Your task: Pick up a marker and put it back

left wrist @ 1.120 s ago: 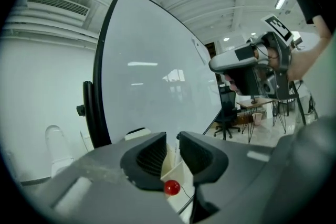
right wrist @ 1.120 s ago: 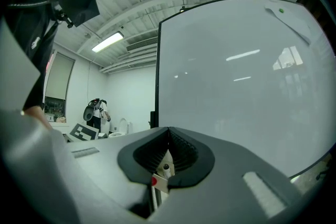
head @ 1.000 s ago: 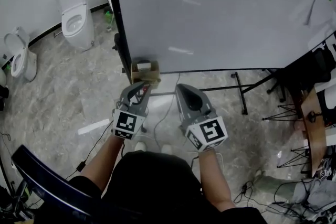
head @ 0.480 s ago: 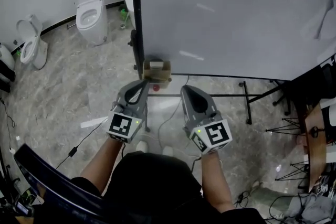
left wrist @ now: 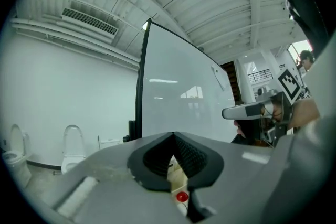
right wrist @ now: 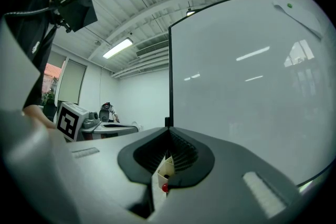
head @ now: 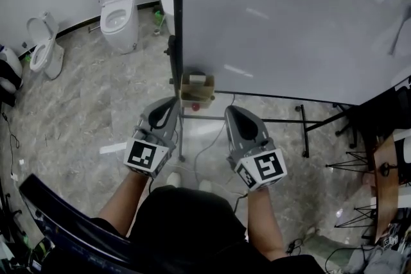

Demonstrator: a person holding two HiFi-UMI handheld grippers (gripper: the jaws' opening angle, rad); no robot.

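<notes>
A small cardboard box [head: 196, 90] hangs at the lower left corner of the whiteboard [head: 289, 16]. A red marker cap [head: 195, 107] shows just below it. My left gripper [head: 175, 101] is shut with nothing between its fingers, a little left of the cap and apart from it. In the left gripper view the jaws [left wrist: 172, 134] meet at the tip, and the red cap [left wrist: 182, 196] shows beyond them. My right gripper [head: 229, 109] is shut and empty, to the right of the box. The box [right wrist: 167, 165] and the cap [right wrist: 165, 188] lie ahead of it.
Two toilets [head: 119, 9] [head: 45, 51] stand against the far wall on the left. The whiteboard's black stand legs [head: 302, 131] and loose cables lie on the marble floor. A dark chair back [head: 58, 215] is at the lower left, a desk edge [head: 385, 170] at the right.
The left gripper was open around the red cap; its jaws have shut empty and it has drawn up and left, away from the box. The right gripper has kept still.
</notes>
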